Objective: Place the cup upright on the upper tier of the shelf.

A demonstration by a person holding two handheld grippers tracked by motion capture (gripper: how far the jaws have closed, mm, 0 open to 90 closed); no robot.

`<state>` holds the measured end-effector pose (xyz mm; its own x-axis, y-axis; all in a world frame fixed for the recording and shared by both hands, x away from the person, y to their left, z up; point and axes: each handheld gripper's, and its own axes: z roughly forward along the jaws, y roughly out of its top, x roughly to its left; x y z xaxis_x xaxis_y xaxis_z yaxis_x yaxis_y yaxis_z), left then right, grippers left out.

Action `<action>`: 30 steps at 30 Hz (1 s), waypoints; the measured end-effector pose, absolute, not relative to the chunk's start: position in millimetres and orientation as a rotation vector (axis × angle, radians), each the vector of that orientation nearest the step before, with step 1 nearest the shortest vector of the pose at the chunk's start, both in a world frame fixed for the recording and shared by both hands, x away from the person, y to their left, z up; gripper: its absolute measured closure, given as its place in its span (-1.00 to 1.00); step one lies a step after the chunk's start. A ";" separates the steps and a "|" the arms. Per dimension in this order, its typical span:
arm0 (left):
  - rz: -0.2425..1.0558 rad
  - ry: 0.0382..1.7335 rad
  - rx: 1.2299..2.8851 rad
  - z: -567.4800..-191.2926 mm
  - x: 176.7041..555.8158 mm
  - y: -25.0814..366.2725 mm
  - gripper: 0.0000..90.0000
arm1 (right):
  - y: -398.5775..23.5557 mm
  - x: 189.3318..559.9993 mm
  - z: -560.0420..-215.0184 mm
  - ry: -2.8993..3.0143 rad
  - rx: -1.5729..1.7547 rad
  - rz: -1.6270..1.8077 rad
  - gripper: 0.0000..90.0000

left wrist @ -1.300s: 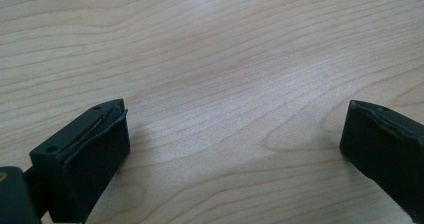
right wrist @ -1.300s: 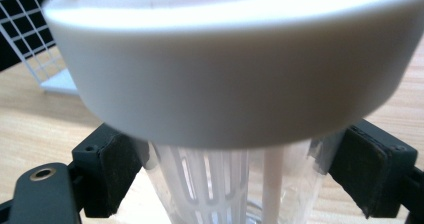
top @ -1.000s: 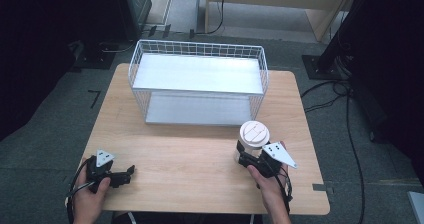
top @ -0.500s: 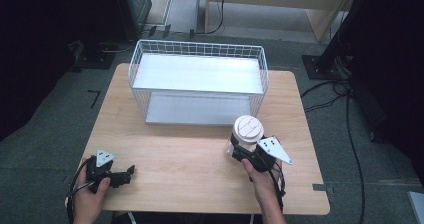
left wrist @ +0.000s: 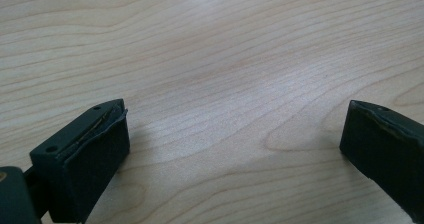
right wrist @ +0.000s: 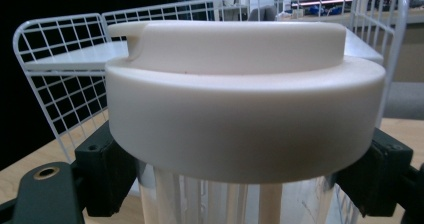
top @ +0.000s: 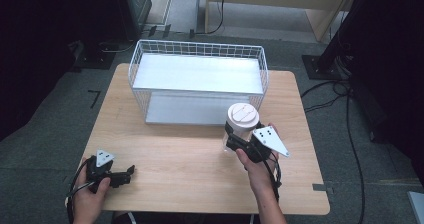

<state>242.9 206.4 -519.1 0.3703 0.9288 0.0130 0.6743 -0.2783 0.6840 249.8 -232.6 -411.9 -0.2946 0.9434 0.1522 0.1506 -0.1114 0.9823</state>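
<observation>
A white wire basket (top: 197, 84) stands at the wooden table's (top: 175, 159) far side, just behind the clear jar (top: 239, 129) with a cream lid (right wrist: 245, 114). The right gripper (top: 235, 138) clamps the jar below its lid, and has carried it nearer the basket. The left gripper (top: 127, 173) rests splayed over bare wood.

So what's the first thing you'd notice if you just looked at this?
The clear jar with its big white lid, clamped under the lid by the right gripper near the table's right side. Behind it stands a white wire basket, and the left gripper rests open at the table's near left corner.
</observation>
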 end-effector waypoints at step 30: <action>0.562 1.378 2.048 -518.9 243.0 206.6 -1.00 | -189.6 293.5 -307.7 1.340 1.043 1.570 -0.66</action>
